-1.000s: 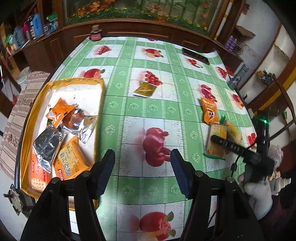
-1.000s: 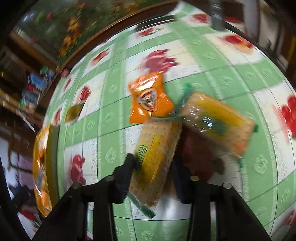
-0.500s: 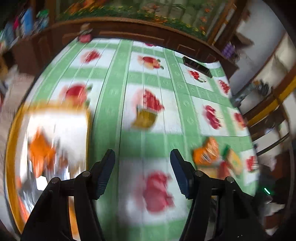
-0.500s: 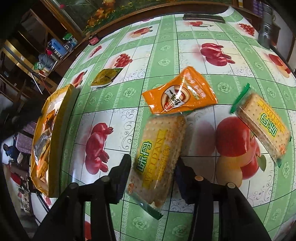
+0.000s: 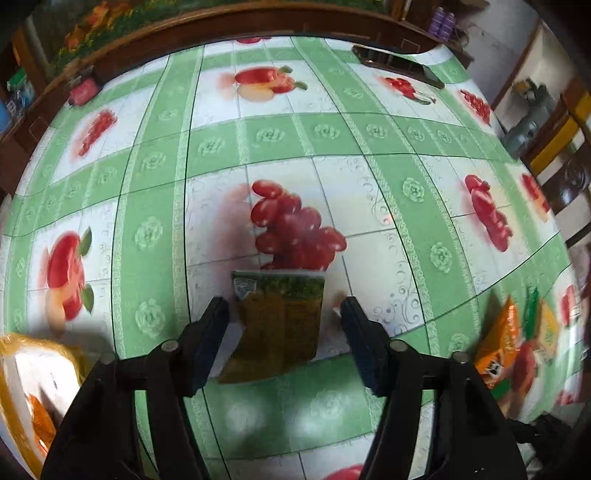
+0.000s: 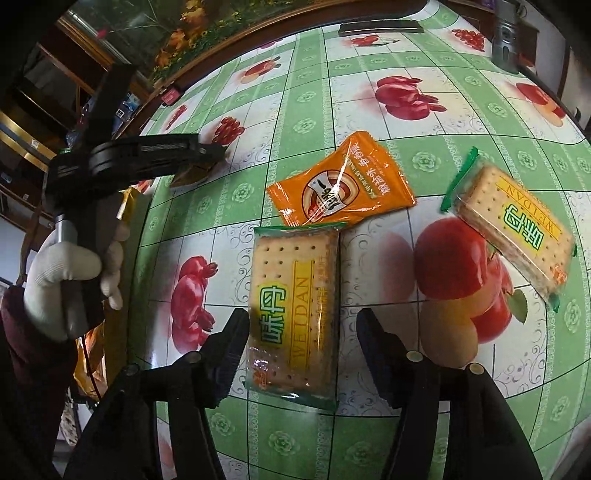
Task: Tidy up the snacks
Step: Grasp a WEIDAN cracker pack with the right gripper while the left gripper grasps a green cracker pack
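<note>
Right wrist: two cracker packs (image 6: 295, 310) read "WEIDAN".

A green-and-white checked tablecloth (image 5: 332, 133) printed with fruit fills most of both views. Along the top runs a dark wooden ledge (image 5: 229, 27) below a flower mural (image 6: 192, 26). Cluttered shelves (image 6: 22, 122) sit dim at the left; daylight gleams off the cloth
</note>
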Action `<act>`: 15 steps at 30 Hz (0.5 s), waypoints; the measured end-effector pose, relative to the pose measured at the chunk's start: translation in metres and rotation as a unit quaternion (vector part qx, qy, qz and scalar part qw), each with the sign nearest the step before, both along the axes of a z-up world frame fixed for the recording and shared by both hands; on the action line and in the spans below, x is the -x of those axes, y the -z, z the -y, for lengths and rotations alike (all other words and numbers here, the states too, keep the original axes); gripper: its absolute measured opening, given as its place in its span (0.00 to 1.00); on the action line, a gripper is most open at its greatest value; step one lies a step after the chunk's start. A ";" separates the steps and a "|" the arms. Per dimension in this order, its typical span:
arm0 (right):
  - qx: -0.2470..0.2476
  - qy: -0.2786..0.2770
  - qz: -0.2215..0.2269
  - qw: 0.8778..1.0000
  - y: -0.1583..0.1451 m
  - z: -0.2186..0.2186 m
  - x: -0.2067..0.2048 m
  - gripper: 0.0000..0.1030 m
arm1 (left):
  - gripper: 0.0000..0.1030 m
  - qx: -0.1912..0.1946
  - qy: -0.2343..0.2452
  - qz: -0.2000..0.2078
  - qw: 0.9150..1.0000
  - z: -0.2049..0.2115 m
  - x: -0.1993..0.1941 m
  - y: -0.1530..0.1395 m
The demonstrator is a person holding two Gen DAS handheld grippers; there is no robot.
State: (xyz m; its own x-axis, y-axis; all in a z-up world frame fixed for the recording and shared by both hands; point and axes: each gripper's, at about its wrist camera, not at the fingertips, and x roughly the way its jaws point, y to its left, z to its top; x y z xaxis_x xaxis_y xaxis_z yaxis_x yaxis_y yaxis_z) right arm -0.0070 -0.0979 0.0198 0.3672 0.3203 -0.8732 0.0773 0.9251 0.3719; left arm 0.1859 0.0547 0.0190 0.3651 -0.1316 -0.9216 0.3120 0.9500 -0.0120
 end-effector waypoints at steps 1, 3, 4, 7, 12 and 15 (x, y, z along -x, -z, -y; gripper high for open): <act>0.004 0.001 -0.001 1.000 0.000 -0.001 0.000 0.61 | 0.68 0.000 0.004 -0.004 1.000 0.002 0.000 0.002; 0.011 0.001 -0.004 1.000 -0.001 -0.005 -0.004 0.62 | 0.71 -0.001 0.008 -0.004 1.000 0.004 0.001 0.003; 0.015 0.002 -0.006 1.000 -0.002 -0.007 -0.005 0.62 | 0.71 -0.002 0.012 -0.004 1.000 0.005 0.003 0.002; 0.052 0.000 -0.012 0.999 -0.003 -0.020 -0.011 0.62 | 0.52 0.000 0.019 -0.004 1.000 0.003 0.011 -0.001; 0.096 -0.016 -0.009 0.995 -0.003 -0.035 -0.016 0.48 | 0.35 0.026 -0.001 -0.001 1.000 -0.014 0.024 -0.014; 0.083 -0.024 -0.004 0.996 -0.003 -0.034 -0.012 0.48 | 0.35 0.057 -0.024 0.002 0.998 -0.032 0.039 -0.027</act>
State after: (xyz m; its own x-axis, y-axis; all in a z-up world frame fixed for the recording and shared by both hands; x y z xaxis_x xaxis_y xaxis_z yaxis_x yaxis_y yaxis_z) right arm 0.0049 -0.0641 0.0227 0.3481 0.1885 -0.9183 0.0345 0.9763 0.2135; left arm 0.1470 0.0865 0.0461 0.3778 -0.2167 -0.9002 0.2657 0.9567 -0.1188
